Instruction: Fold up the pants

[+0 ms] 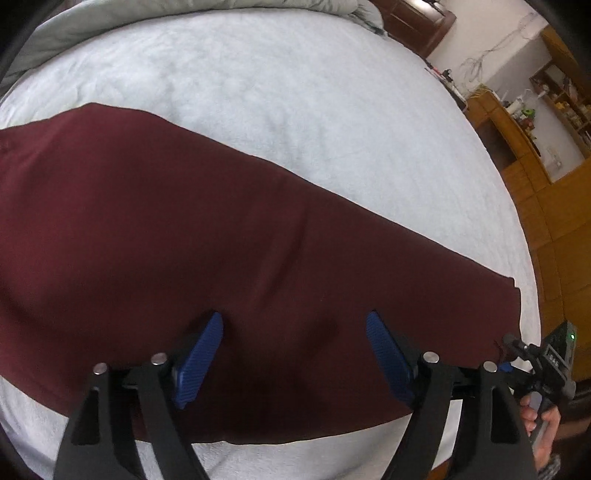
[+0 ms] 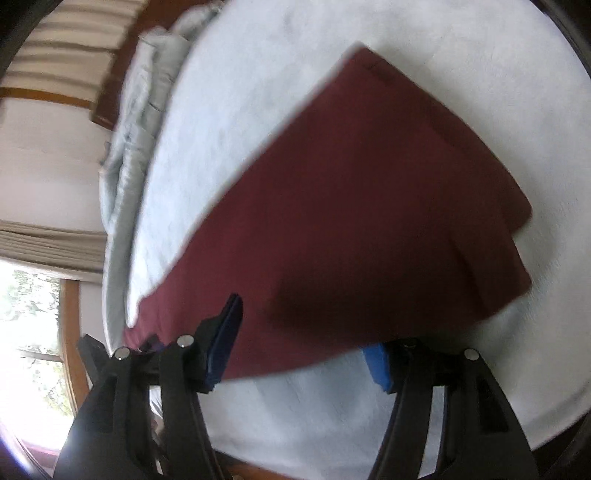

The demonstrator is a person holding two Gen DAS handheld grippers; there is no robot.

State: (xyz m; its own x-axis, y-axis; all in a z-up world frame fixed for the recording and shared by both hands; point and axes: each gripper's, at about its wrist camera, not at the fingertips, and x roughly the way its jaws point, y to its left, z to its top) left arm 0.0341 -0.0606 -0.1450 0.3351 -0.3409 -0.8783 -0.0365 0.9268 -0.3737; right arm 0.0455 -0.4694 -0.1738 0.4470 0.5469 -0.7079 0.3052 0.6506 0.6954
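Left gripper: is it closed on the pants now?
No. The left gripper has its blue fingers wide apart above the pants, with no cloth pinched between them.

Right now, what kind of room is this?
Most likely a bedroom: the maroon pants lie on a bed with a bunched duvet at its far side, and wooden shelves line the wall.
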